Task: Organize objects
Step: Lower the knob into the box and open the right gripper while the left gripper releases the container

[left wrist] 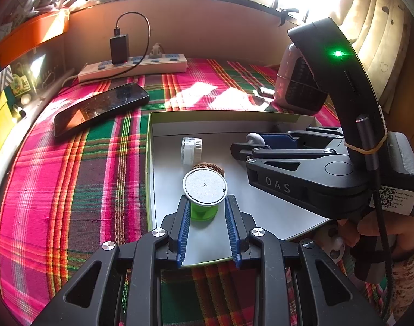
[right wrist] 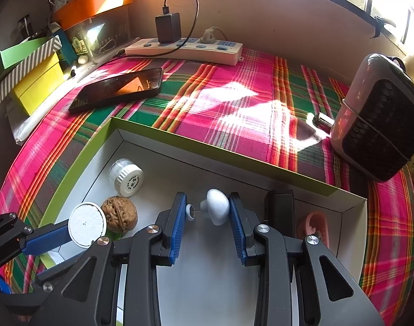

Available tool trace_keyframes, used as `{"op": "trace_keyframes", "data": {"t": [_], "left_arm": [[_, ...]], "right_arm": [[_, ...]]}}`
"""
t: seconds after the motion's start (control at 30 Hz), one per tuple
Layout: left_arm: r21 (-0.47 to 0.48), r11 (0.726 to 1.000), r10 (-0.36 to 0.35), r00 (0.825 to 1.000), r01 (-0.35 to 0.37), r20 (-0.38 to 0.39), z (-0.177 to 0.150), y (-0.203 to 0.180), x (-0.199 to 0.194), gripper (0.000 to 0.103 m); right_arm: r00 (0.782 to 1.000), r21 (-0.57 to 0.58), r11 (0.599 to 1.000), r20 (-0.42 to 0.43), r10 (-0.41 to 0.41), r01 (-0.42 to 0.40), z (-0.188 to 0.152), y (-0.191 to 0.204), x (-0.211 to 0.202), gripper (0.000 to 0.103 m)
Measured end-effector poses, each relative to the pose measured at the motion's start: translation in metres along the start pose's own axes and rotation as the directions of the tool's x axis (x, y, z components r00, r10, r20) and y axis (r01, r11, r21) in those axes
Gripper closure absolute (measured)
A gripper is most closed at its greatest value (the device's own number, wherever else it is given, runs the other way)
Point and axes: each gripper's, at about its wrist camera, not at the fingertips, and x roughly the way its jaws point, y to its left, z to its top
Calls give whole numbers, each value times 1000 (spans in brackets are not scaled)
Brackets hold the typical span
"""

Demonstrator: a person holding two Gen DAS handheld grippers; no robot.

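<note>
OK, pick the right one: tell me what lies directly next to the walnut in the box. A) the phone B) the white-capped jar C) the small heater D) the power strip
B: in the right wrist view, the white-capped jar lies on its side just behind the walnut inside the box, while the phone rests out on the plaid cloth.

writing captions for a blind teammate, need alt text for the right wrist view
The right gripper holds a small white mushroom-shaped object over a shallow white box on a pink plaid cloth. In the box lie a walnut and a white-capped jar; the left gripper carries a green spool.
</note>
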Motion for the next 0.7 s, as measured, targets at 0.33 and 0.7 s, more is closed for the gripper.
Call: {"op": "trace_keyframes", "data": {"t": [0.33, 0.7], "left_arm": [[1, 1000, 1, 1000, -1, 0, 0, -1, 0, 77], [1, 1000, -2, 1000, 2, 3, -2, 0, -2, 70]], "right_arm": [[1000, 18, 1000, 2, -8, 8, -2, 0, -1, 60], [1000, 26, 1000, 27, -10, 10, -4, -1, -9, 52]]}}
